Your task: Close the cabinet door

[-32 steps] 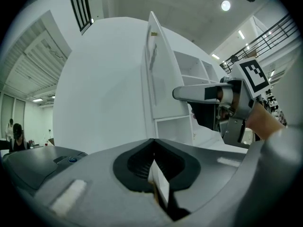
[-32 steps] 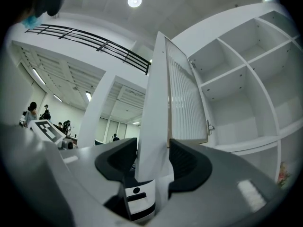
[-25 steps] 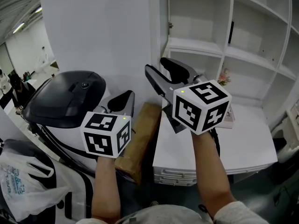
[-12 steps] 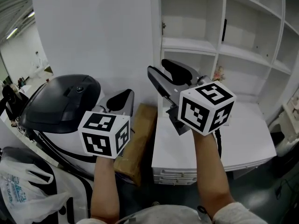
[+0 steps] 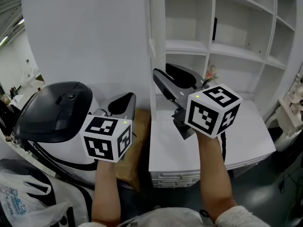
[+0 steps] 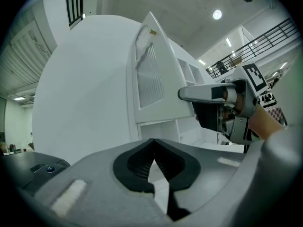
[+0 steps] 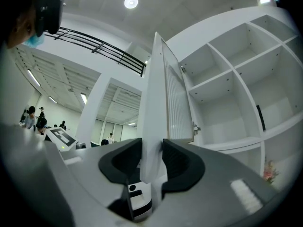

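The white cabinet door (image 5: 94,41) stands open, left of the open shelving (image 5: 213,46). My right gripper (image 5: 161,70) reaches level to the door's free edge (image 5: 152,46). In the right gripper view the door (image 7: 158,103) shows edge-on between the two black pads (image 7: 120,162), which are closing and touch it on both sides of the right gripper (image 7: 151,145). My left gripper (image 5: 127,98) hangs lower and to the left, short of the door face, shut with nothing in it. The left gripper view shows its pads meeting at the left gripper (image 6: 152,143), with the door (image 6: 156,84) and the right gripper (image 6: 189,93) beyond.
A black-and-white machine (image 5: 52,112) stands at the left under the door. A cardboard box (image 5: 135,145) leans beside a low white drawer unit (image 5: 203,150). A plastic bag (image 5: 23,197) lies at bottom left. A small flower ornament (image 5: 210,72) sits on a shelf.
Both grippers have shifted a little toward the door. The right gripper's jaws have narrowed onto the door's edge. The left gripper stays shut.
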The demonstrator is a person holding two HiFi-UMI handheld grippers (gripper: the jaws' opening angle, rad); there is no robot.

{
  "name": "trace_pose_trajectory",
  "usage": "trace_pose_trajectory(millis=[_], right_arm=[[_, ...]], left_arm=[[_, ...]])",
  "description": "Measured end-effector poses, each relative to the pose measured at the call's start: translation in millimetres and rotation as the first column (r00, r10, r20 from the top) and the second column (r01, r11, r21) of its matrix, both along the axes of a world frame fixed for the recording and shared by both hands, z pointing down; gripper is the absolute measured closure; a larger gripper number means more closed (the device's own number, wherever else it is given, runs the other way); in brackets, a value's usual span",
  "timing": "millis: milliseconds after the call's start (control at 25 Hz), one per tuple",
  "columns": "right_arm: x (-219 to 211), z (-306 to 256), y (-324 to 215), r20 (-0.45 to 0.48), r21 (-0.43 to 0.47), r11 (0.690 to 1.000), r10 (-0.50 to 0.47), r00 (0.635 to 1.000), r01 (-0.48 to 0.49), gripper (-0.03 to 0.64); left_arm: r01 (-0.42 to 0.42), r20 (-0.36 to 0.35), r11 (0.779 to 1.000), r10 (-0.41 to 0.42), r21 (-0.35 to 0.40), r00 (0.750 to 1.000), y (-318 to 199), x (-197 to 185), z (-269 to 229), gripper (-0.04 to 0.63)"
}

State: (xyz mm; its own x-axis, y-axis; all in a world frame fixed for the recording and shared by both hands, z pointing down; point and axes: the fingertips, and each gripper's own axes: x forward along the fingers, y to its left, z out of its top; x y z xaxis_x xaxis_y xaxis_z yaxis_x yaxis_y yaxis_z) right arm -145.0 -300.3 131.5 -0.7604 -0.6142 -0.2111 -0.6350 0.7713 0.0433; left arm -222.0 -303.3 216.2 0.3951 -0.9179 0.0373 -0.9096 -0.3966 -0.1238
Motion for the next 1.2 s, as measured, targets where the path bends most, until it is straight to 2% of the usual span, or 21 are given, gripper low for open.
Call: trace_pose_trajectory(millis=[480,720,1040,1200], right_arm=[[33,-1,-5,0.02,-0.023,0.999,0.048,0.999,-0.048,0.505],[77,-9,-18,0.04,-0.043,0.997,0.072,0.997,-0.071,0.517],[63,-2,-12,0.046,-0.046,0.996,0.081,0.996,-0.079,0.522],[82,-6,-20,0.059,-0.055,0.995,0.088,0.994,-0.085,0.526]], left_arm=[[-0.064,0.012,0.998,0.064,0.006,0.998,-8,23,-2,0.594],[-0.092,0.03,0.996,0.092,-0.004,0.995,-18,66,-11,0.594],[-0.103,0.028,0.995,0.103,0.009,0.994,-12,45,-5,0.594],[-0.11,0.031,0.994,0.11,0.007,0.993,-20,62,-8,0.594]])
